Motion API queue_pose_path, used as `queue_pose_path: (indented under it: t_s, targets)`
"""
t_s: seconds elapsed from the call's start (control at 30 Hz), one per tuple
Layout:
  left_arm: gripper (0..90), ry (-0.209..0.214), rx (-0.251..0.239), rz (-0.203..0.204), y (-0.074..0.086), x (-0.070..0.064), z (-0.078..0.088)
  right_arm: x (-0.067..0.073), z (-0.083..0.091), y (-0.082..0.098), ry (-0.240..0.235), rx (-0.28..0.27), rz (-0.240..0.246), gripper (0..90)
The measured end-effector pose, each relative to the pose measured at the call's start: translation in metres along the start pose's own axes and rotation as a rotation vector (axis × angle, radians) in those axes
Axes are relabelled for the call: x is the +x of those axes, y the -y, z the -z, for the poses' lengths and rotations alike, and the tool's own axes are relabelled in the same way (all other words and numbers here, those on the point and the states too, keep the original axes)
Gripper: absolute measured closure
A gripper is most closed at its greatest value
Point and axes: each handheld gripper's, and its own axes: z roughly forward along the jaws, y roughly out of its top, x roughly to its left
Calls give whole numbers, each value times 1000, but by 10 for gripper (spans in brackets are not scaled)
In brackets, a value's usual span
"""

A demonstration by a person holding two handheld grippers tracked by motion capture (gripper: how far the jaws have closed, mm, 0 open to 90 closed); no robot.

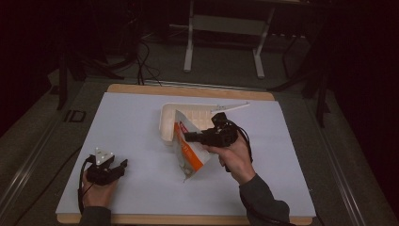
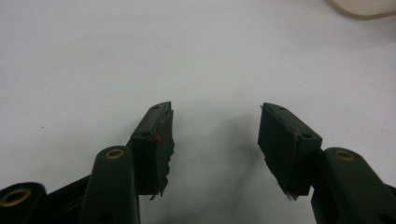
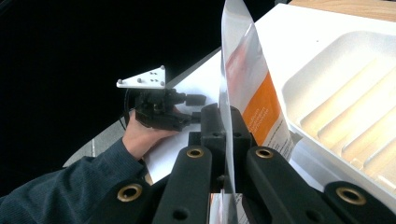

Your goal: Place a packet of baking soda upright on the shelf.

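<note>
From the high view, the right gripper (image 1: 188, 137) is clamped on a white-and-orange pouch (image 1: 189, 151) that stands on edge near the middle of the white table top (image 1: 131, 127), leaning against the near side of a white ribbed tray (image 1: 168, 123). The left gripper (image 1: 123, 165) rests well apart at the near left corner, jaws spread with nothing between them. A wooden border edges the white top, and a dim room with a table frame and cables lies beyond. In the left gripper view, the wide-open jaws lie over bare white surface, with the tray's rim (image 2: 362, 10) at the far right. In the right gripper view, the jaws pinch the pouch's (image 3: 245, 98) thin edge; the tray (image 3: 345, 121) lies just beside it, and the print on the orange panel is too small to read.
</note>
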Motion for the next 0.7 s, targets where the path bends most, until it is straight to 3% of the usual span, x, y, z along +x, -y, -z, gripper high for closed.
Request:
queue_pose_path:
  t_s: [0.7]
  targets:
    - [445,-4,0,-1,0,0,0,-1,16,-8,39,-20,10,900]
